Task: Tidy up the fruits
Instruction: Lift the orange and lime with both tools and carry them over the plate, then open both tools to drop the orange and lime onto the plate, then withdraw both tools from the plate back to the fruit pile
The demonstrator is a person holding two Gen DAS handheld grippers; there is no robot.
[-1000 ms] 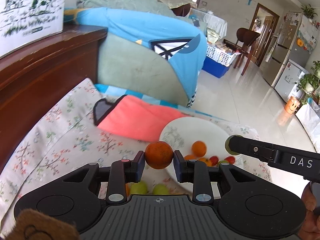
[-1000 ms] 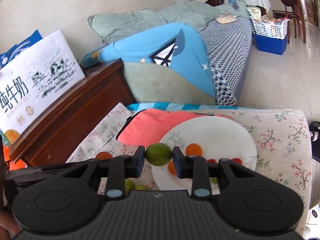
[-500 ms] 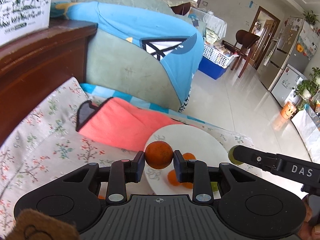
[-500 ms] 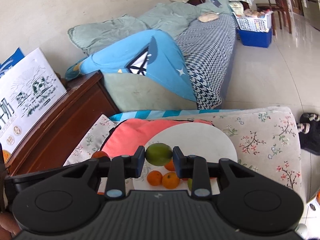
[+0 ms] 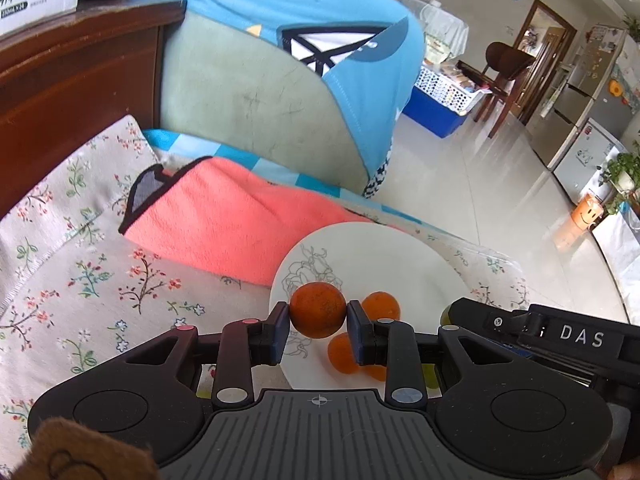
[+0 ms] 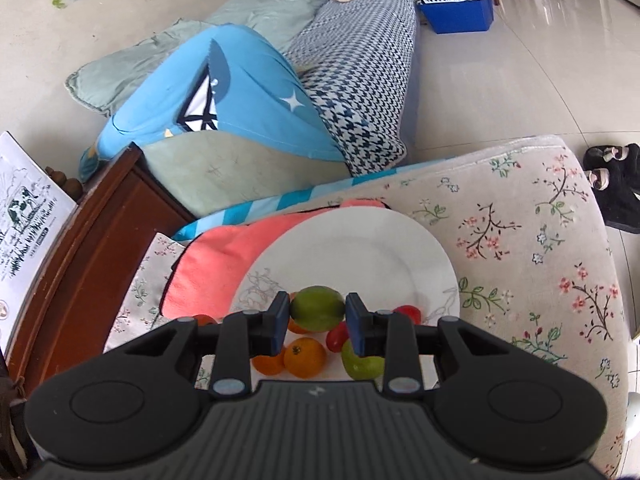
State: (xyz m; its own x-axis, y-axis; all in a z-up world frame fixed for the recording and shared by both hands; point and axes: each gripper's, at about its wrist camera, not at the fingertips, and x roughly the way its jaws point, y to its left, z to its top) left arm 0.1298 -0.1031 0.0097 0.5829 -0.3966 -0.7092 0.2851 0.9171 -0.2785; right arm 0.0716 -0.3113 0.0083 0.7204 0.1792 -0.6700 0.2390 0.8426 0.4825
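My left gripper is shut on an orange, held above the near left rim of the white plate. Two more oranges lie on the plate beneath it. My right gripper is shut on a green fruit over the same white plate. Under it lie oranges, small red fruits and another green fruit. In the left wrist view the right gripper's black body reaches in over the plate's right side.
The plate rests on a floral cushion, partly over a coral cloth. A dark wooden cabinet stands to the left, a sofa with blue fabric behind. Tiled floor and black slippers lie off the cushion's right edge.
Both grippers moved forward and down toward the plate, each keeping its fruit. The plate now looms larger, and the right gripper has rolled.
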